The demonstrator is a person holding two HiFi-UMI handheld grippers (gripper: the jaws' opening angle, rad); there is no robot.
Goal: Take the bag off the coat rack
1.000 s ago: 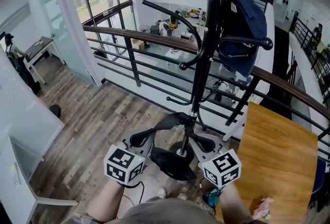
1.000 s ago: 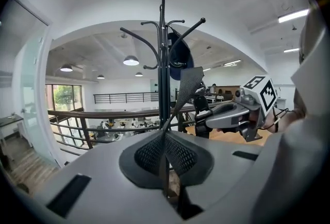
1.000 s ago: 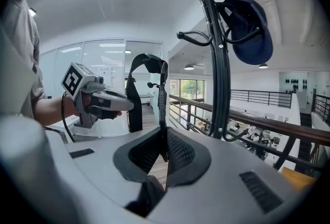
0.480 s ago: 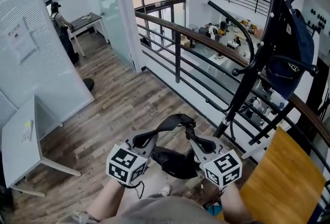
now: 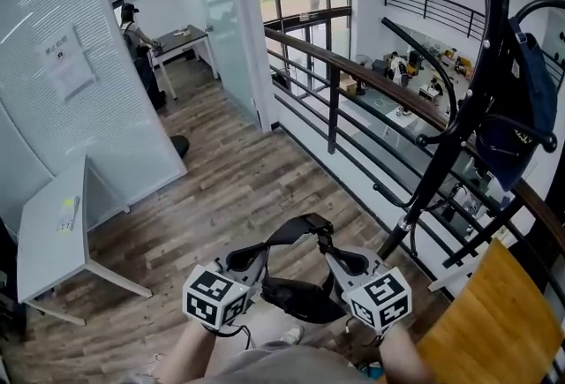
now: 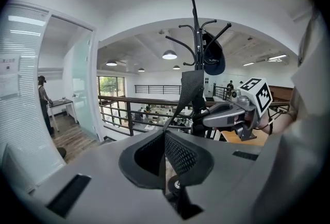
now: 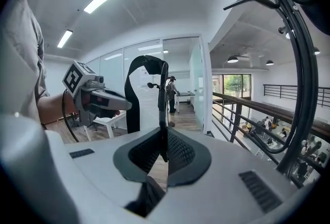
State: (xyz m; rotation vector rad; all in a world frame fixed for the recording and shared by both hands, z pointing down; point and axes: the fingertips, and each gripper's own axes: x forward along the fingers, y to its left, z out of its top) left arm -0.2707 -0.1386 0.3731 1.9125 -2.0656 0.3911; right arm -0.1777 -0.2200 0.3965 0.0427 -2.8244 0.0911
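Observation:
A black coat rack (image 5: 459, 117) stands at the right by the railing, with a navy bag (image 5: 530, 104) hanging on its upper hooks. The rack (image 6: 195, 37) and navy bag (image 6: 213, 55) also show in the left gripper view. Low in the head view, both grippers are away from the rack. My left gripper (image 5: 247, 259) and right gripper (image 5: 349, 263) are each shut on the strap (image 5: 300, 228) of a black bag (image 5: 296, 298) that hangs between them. The strap (image 6: 190, 86) rises from the left gripper (image 6: 165, 133). It loops up (image 7: 135, 89) from the right gripper (image 7: 164, 135).
A dark railing with a wooden top rail (image 5: 353, 78) runs along the balcony edge behind the rack. A wooden table (image 5: 490, 320) is at the lower right, a white table (image 5: 53, 232) at the left beside a glass wall. A person (image 5: 137, 33) stands far off.
The head view has swung left, so the rack and navy bag now sit further right in it. Both grippers stay shut on the black strap, low in front of me.

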